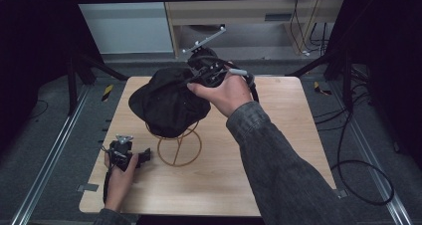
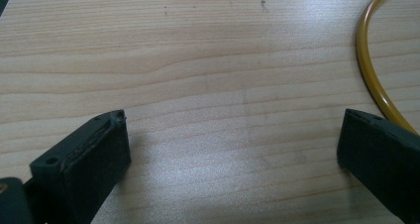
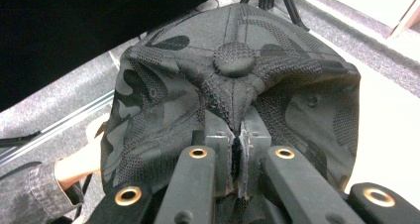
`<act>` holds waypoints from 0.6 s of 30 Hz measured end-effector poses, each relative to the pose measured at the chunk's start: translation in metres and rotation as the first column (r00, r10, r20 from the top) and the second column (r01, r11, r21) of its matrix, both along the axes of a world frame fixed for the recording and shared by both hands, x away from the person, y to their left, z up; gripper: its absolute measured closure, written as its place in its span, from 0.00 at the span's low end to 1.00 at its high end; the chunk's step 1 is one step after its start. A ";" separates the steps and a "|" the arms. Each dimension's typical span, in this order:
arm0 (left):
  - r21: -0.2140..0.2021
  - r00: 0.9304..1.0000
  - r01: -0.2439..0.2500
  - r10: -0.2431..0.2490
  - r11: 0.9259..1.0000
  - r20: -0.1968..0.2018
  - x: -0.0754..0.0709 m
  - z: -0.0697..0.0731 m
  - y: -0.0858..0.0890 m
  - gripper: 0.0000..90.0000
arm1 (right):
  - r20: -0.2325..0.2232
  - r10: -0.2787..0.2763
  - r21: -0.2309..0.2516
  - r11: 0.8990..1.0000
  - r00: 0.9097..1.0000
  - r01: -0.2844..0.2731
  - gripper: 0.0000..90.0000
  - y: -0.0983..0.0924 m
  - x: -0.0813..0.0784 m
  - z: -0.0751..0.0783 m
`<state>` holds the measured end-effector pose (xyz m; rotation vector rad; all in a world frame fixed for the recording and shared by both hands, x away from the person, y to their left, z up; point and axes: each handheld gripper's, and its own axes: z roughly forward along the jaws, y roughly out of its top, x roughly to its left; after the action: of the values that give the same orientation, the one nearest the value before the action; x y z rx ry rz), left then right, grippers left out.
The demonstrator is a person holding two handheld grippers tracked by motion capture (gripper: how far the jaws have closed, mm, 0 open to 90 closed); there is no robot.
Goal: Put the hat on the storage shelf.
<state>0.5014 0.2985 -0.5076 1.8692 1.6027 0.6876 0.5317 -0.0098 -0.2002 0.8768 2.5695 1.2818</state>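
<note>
A black camouflage cap [image 1: 166, 103] sits on top of a yellow wire stand [image 1: 179, 146] in the middle of the wooden table. My right gripper [image 1: 195, 78] is shut on a pinch of the cap's fabric at its far right side. In the right gripper view the jaws press together just below the cap's top button [image 3: 235, 58], on the cap [image 3: 163, 105]. My left gripper [image 1: 145, 155] rests on the table at the front left, open, with bare wood between its fingers [image 2: 94, 154]. The stand's yellow base ring [image 2: 371, 75] curves past its right jaw.
The wooden table [image 1: 278, 150] has bare room on its right half and front. A metal frame rail and dark stands border the table. Cables [image 1: 358, 170] lie on the floor to the right. A hand and grey sleeve [image 3: 49, 179] appear beyond the cap.
</note>
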 end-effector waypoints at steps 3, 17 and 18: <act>0.001 1.000 0.000 0.000 1.000 0.000 0.000 0.000 0.000 0.00 | -0.010 0.006 -0.009 1.000 1.000 -0.006 0.95 0.001 0.000 -0.004; 0.002 1.000 -0.001 0.001 1.000 0.003 0.000 0.000 0.000 0.00 | -0.027 0.013 -0.041 0.999 1.000 -0.014 0.95 0.002 -0.005 -0.020; 0.002 1.000 -0.001 0.001 1.000 0.003 0.000 0.000 0.000 0.00 | -0.027 0.013 -0.041 0.999 1.000 -0.014 0.95 0.002 -0.005 -0.020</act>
<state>0.5014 0.2984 -0.5077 1.8680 1.6022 0.6929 0.5264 -0.0077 -0.2200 0.8760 2.6173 1.2237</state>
